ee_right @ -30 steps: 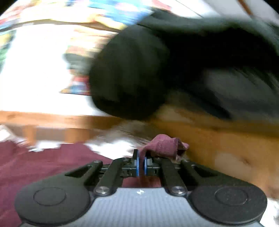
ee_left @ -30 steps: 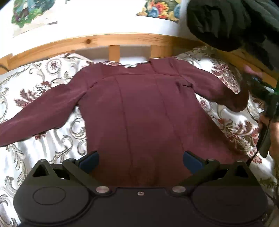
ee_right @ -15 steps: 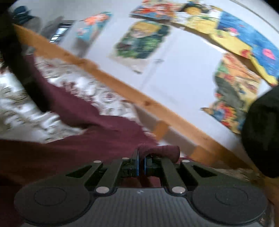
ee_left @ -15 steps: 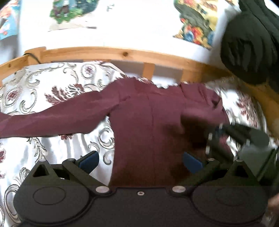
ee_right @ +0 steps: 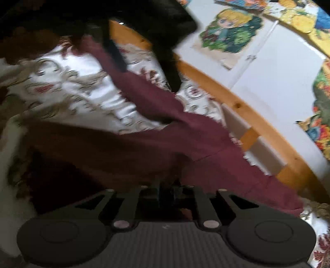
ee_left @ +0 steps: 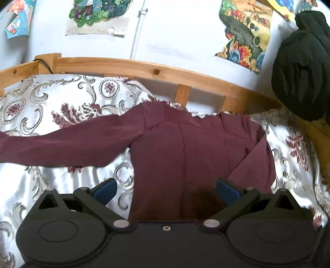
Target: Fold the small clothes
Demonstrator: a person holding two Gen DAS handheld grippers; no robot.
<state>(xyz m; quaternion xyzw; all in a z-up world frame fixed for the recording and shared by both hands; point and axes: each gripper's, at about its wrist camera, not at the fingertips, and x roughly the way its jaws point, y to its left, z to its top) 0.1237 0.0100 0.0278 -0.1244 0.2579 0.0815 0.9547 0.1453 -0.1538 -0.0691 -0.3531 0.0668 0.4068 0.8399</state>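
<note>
- A maroon long-sleeved top (ee_left: 185,156) is spread on a floral bedspread (ee_left: 51,103) beside a wooden bed rail (ee_left: 144,68).
- One sleeve (ee_left: 61,144) is stretched out to the left; the other sleeve (ee_left: 255,162) is seen folded across the body.
- The left gripper (ee_left: 166,189) is held wide apart above the hem.
- The right gripper (ee_right: 167,193) is seen clenched together amid maroon cloth; whether cloth is grasped cannot be told.

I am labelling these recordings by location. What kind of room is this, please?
Most likely a child's bedroom. A maroon shirt lies on a patterned bedspread inside a wooden bed frame, and cartoon posters hang on the white wall behind.
</note>
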